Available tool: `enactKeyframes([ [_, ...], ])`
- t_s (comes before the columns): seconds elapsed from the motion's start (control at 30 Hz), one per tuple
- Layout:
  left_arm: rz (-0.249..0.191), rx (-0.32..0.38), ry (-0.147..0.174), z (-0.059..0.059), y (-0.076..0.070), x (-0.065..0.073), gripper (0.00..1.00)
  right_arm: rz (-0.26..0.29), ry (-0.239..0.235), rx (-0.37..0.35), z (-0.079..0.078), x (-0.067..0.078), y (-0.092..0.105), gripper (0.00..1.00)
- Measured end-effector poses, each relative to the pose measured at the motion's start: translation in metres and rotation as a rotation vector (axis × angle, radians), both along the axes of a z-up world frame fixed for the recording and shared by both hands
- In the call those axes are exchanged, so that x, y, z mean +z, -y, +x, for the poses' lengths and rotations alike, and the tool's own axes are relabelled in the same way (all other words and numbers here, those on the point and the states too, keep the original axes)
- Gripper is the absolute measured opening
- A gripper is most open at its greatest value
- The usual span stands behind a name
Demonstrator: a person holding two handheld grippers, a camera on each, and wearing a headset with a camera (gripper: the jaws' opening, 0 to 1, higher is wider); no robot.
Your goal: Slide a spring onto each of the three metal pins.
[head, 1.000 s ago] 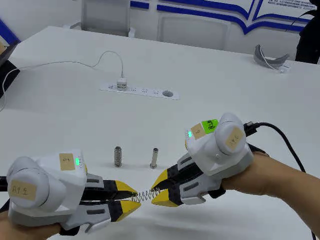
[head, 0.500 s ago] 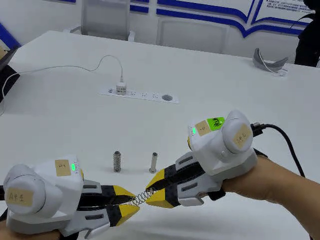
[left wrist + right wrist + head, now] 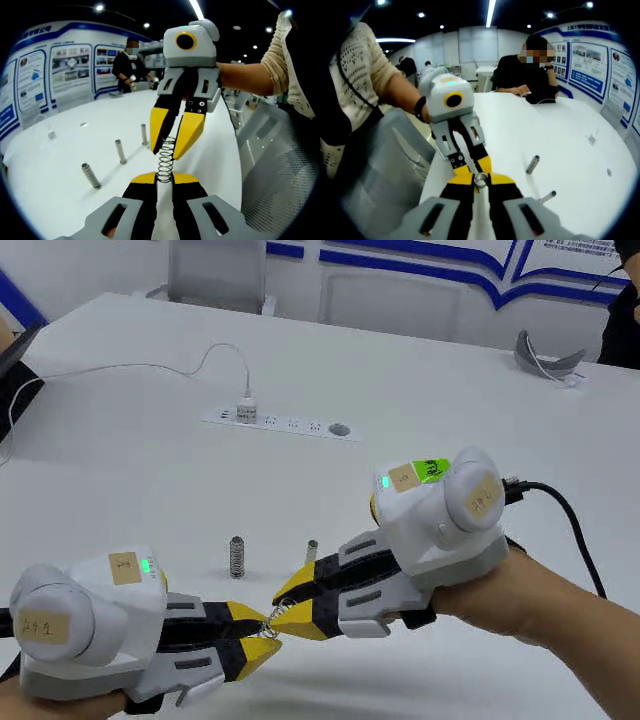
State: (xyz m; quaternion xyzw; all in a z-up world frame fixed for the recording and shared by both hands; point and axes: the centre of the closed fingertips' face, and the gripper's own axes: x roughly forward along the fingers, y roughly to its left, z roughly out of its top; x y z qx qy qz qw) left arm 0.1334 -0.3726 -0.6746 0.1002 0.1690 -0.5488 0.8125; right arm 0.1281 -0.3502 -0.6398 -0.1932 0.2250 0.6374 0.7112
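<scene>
open tabletop (image 3: 130, 470) around upright pins (image 3: 311, 550)

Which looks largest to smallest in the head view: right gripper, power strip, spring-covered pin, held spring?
Largest, right gripper, nearest the camera.
Then power strip.
Unranked: spring-covered pin and held spring, which is mostly hidden between the jaws.

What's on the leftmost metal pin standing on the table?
A spring is slid over it, its coils hiding the metal underneath; the neighbouring pin stands bare.
</scene>
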Motion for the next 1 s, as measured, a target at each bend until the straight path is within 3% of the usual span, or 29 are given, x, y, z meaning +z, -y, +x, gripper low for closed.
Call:
enactKeyframes([
  [0.53, -0.017, 0.013, -0.003, 0.013, 0.008, 0.0, 0.1, 0.018, 0.044, -0.051, 0.014, 0.003, -0.005, 0.12],
  [0.83, -0.007, 0.032, 0.029, 0.022, 0.007, 0.001, 0.11, 0.032, 0.045, -0.094, 0.023, 0.003, -0.004, 0.12],
  [1.0, -0.019, 0.051, 0.032, 0.027, 0.006, 0.003, 0.18, 0.037, 0.049, -0.107, 0.027, 0.004, -0.003, 0.12],
])
